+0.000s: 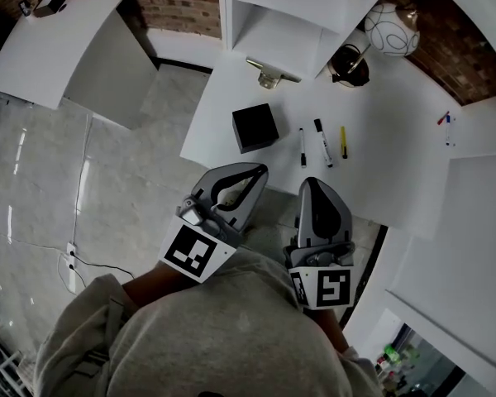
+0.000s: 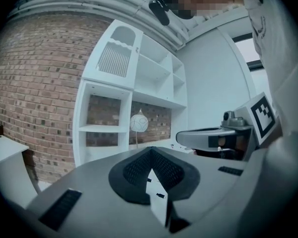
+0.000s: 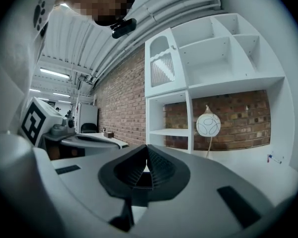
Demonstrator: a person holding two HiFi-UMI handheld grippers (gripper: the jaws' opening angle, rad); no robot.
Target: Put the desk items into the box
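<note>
Desk items: three pens [image 1: 323, 145] lie side by side on the white worktop [image 1: 397, 180], just at 3 o'clock of the box and not touching it; two small pens [image 1: 445, 121] lie well apart, farther toward 3 o'clock
Box: black box [image 1: 255, 127] stands on the worktop at 12 o'clock of the left gripper; its inside does not show
Progress: judged not begun, with every pen out on the worktop and none held; all the picking up and dropping in is left
Left gripper [image 1: 260, 170]: fingers closed on each other with nothing between, at 6 o'clock of the box near the worktop's near edge
Right gripper [image 1: 314, 180]: fingers closed, empty, at 6 o'clock of the three pens
Surroundings: white shelf unit [image 1: 289, 23] at 12 o'clock; dark pot [image 1: 350, 66] and globe lamp [image 1: 392, 30] toward 1 o'clock of the box
Writing: none readable; the pens are too small for any brand, the marker cubes [image 1: 197, 252] bear only black-and-white squares, and the sleeve [image 3: 39, 14] shows a paw print
</note>
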